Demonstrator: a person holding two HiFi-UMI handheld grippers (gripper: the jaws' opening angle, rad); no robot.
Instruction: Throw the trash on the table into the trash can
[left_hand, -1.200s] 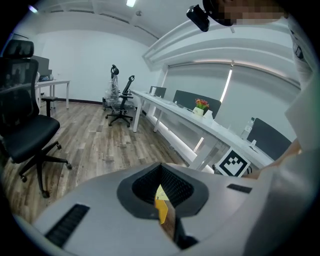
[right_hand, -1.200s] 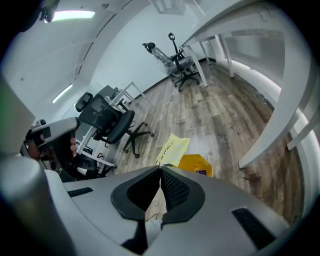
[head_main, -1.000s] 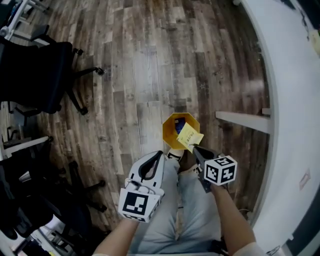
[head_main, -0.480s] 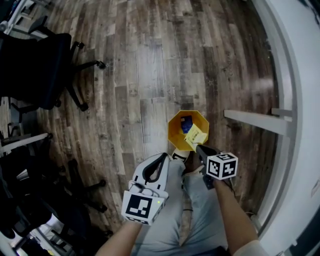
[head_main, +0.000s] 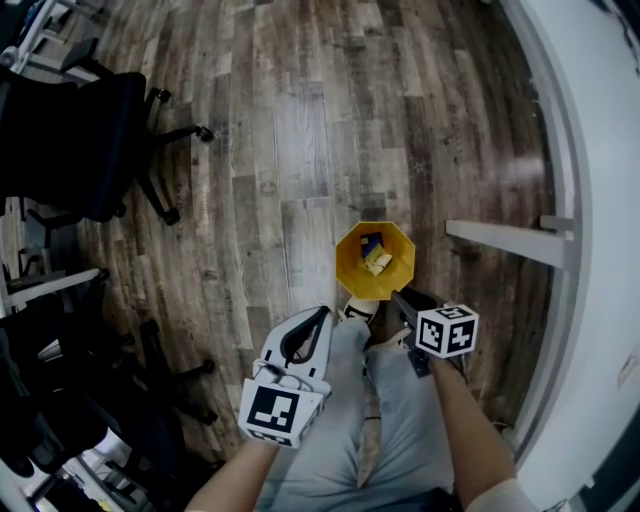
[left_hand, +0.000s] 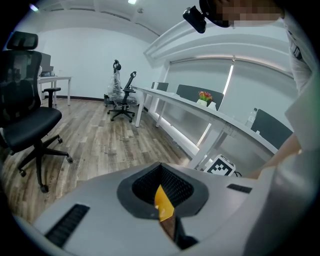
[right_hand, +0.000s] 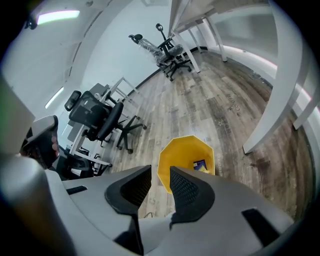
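A yellow trash can (head_main: 352, 268) stands on the wood floor just ahead of my knees. A crumpled yellow paper (head_main: 378, 262) lies inside it beside a blue scrap (head_main: 370, 242). My right gripper (head_main: 396, 296) hangs over the can's near rim; its jaws are opening and nothing is between them. In the right gripper view the can (right_hand: 177, 159) shows through the gap of the right gripper (right_hand: 159, 175). My left gripper (head_main: 321, 313) is left of the can, over my left leg, shut and empty. In the left gripper view, the left gripper (left_hand: 161, 172) frames only a sliver of the can.
A white desk (head_main: 610, 200) curves along the right side, with a white crossbar (head_main: 505, 240) just right of the can. Black office chairs (head_main: 80, 140) stand at the left. My grey-trousered legs (head_main: 400, 430) are below the grippers.
The yellow paper has left the right gripper and dropped into the trash can. The right jaws have parted. The left gripper has barely moved.
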